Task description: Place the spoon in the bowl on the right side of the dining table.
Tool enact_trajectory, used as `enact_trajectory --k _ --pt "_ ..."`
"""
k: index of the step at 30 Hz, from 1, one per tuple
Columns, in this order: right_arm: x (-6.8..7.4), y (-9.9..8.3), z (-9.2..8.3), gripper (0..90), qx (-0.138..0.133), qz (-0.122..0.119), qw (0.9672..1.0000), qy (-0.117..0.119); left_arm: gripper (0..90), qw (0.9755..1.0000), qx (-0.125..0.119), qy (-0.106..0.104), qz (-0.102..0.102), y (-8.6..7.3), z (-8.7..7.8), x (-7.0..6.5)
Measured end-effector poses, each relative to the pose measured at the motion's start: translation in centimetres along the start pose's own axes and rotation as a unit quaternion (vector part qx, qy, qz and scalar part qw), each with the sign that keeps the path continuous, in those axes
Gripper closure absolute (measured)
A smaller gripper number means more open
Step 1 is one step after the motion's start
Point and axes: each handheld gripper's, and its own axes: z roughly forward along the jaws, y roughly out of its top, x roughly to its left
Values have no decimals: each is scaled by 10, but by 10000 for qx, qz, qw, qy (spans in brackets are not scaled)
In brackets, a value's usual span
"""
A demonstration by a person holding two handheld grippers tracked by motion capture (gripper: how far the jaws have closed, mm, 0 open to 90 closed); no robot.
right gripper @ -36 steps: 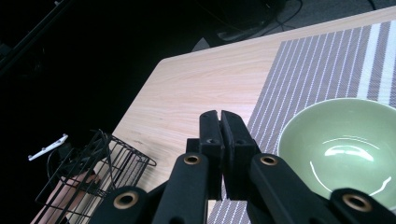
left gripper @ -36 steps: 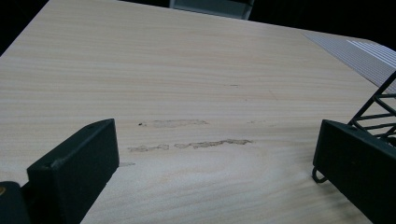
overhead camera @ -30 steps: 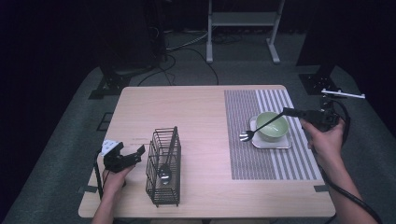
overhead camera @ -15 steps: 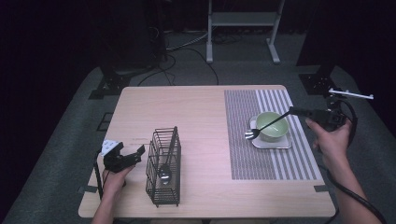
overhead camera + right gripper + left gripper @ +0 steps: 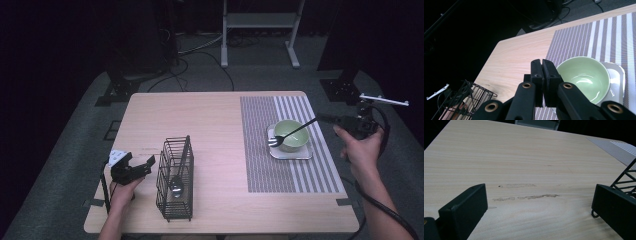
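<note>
Right tongs (image 5: pixel 320 118) are clamped on the fork (image 5: pixel 292 133), its tines over the green bowl (image 5: pixel 291 135) rim, so keep it level and carry it to the wire rack (image 5: pixel 176 178); left tongs (image 5: pixel 141 167) sit open beside the rack on the counter (image 5: pixel 210 130).

My left gripper (image 5: pixel 131 169) is black with a white block at its back and blocky square jaws, my right gripper (image 5: pixel 542 65) black too, brass-ringed screws along its arms, a thick black cable trailing.
</note>
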Motion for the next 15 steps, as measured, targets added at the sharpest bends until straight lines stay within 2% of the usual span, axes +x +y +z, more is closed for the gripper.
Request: enact_trajectory --k 15 --pt "-12 2 -8 876 -118 108 9996 -229 0 10000 -3 4 -6 0 0 0"
